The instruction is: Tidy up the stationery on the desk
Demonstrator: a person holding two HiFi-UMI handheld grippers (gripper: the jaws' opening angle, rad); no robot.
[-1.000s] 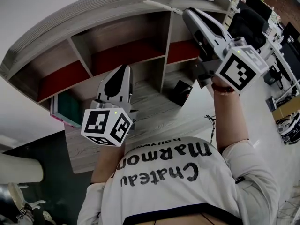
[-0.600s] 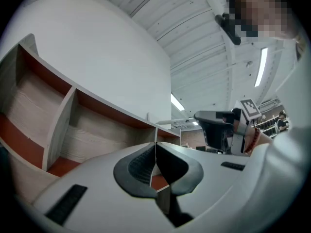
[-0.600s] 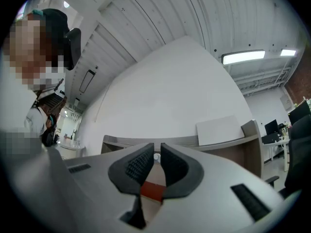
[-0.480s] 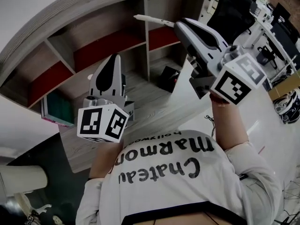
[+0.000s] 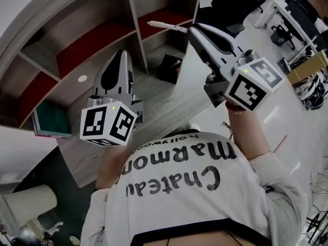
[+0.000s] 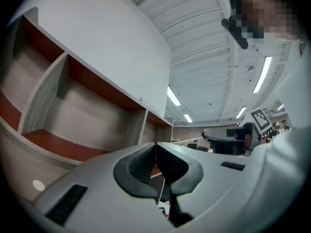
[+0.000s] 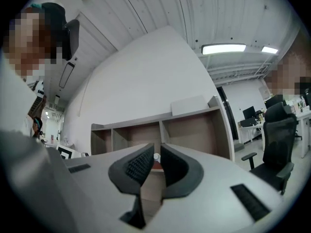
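Note:
In the head view my right gripper (image 5: pixel 190 29) is raised over the wooden desk (image 5: pixel 164 109). It is shut on a thin white pen (image 5: pixel 166 26) that sticks out leftward from its tip. The pen's round white end (image 7: pixel 156 157) shows between the pads in the right gripper view. My left gripper (image 5: pixel 121 54) is lower and to the left, pointing at the shelf unit (image 5: pixel 87 45). Its jaws meet at the tip (image 6: pixel 155 143) with nothing between them. A small black holder (image 5: pixel 169 68) stands on the desk below the pen.
The shelf unit has open compartments with red boards. A green book (image 5: pixel 48 121) lies at the desk's left end. A white disc (image 5: pixel 82 78) sits on a shelf board. A black office chair (image 7: pixel 274 144) stands to the right, and a white cylinder (image 5: pixel 31 204) at lower left.
The head view has swung, so the shelves slid up and to the left. The right gripper, still holding the pen, now sits lower and further left in the view. The left gripper has barely shifted.

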